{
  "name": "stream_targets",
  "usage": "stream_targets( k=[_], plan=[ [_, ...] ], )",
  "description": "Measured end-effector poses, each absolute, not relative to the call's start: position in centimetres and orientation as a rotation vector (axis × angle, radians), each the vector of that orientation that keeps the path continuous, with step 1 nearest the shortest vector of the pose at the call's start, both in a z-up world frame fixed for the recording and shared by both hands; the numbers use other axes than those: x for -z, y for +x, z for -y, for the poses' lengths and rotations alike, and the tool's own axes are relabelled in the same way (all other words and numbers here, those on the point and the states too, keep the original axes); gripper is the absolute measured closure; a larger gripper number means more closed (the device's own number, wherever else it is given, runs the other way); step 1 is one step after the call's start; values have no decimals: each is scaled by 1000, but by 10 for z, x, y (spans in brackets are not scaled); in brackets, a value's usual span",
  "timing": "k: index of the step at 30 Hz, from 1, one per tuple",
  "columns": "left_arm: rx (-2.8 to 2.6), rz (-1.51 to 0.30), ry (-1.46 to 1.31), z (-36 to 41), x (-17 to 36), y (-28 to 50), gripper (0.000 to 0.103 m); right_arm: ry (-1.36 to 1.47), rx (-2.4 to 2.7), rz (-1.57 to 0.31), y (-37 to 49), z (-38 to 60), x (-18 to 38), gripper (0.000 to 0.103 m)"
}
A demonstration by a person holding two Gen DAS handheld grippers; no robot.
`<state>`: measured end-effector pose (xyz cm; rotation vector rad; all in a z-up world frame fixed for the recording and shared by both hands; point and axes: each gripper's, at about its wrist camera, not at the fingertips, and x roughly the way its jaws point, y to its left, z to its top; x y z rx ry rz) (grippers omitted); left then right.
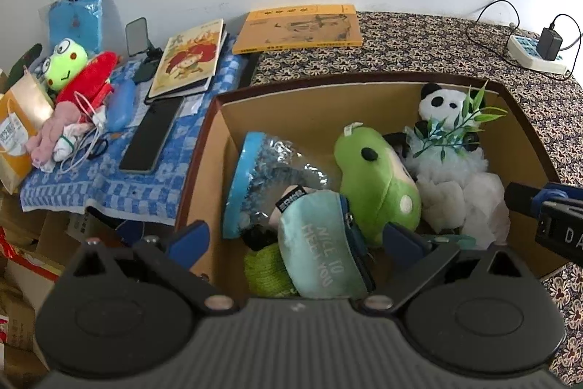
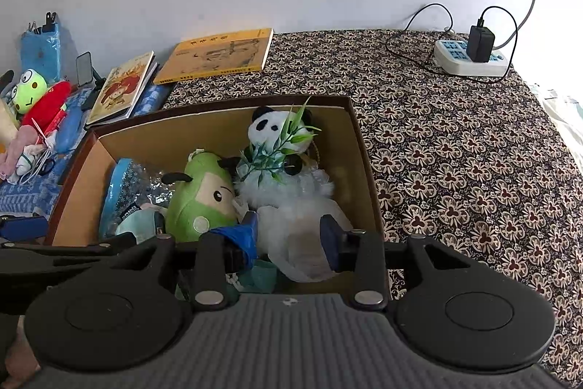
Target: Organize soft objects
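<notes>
Your left gripper (image 1: 295,236) hangs wide open and empty over the teal pouch (image 1: 320,243) in the cardboard box (image 1: 328,104). Your right gripper (image 2: 289,232), also open and empty, straddles crinkly white plastic (image 2: 295,243) beside the panda (image 2: 277,148); closing there could snag that instead of a toy.

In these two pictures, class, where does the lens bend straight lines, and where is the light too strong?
Left wrist view: the cardboard box rim bows outward, corners darkened. Right wrist view: the patterned cloth curves away, and the far right edge is washed out white.
</notes>
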<state>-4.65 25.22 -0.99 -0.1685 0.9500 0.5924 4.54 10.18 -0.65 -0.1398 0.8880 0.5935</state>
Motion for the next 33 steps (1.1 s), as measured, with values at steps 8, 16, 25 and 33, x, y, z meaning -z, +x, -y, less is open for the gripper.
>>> stream_targets(
  k=[8, 16, 25, 33],
  plan=[
    [-613, -957, -171, -254, 12, -48, 3, -149, -611, -893, 48, -104, 9, 82],
    [-621, -964, -191, -255, 13, -50, 3, -160, -619, -885, 48, -105, 9, 81],
    [-629, -962, -192, -252, 12, -52, 3, -163, -625, -875, 47, -104, 7, 81],
    [-625, -969, -194, -248, 13, -54, 3, -169, -625, -872, 46, -103, 6, 80]
  ],
)
